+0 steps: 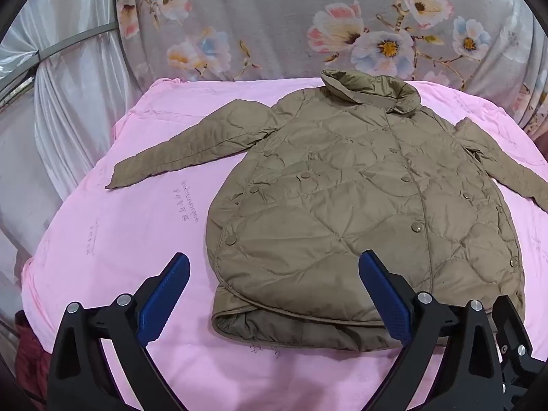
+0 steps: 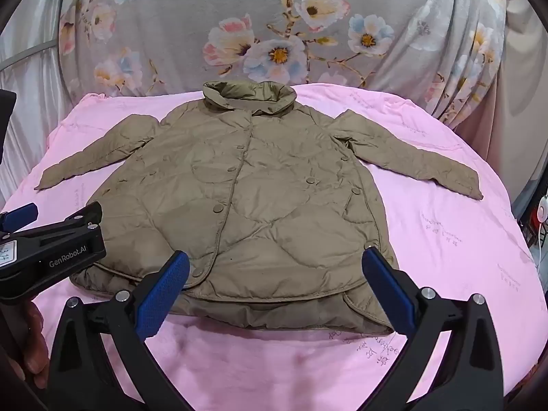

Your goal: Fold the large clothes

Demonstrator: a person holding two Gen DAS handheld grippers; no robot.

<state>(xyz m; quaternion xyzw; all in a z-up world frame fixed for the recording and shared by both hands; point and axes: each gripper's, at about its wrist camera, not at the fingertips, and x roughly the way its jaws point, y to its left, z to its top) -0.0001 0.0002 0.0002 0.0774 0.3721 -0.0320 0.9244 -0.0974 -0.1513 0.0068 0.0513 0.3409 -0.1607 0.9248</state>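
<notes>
A tan quilted jacket (image 1: 342, 198) lies flat and buttoned on the pink sheet (image 1: 120, 233), collar at the far side, both sleeves spread out to the sides. It also shows in the right wrist view (image 2: 246, 205). My left gripper (image 1: 274, 294) is open and empty, above the hem's left part. My right gripper (image 2: 275, 291) is open and empty, above the hem's middle. The left gripper's body (image 2: 51, 250) shows at the left edge of the right wrist view, over the jacket's lower left corner.
The pink sheet (image 2: 462, 257) covers a table with rounded edges. A grey floral cloth (image 1: 308, 27) hangs behind it, with white curtain (image 1: 68, 102) at the left. A white cable and device (image 2: 542, 212) sit at the far right.
</notes>
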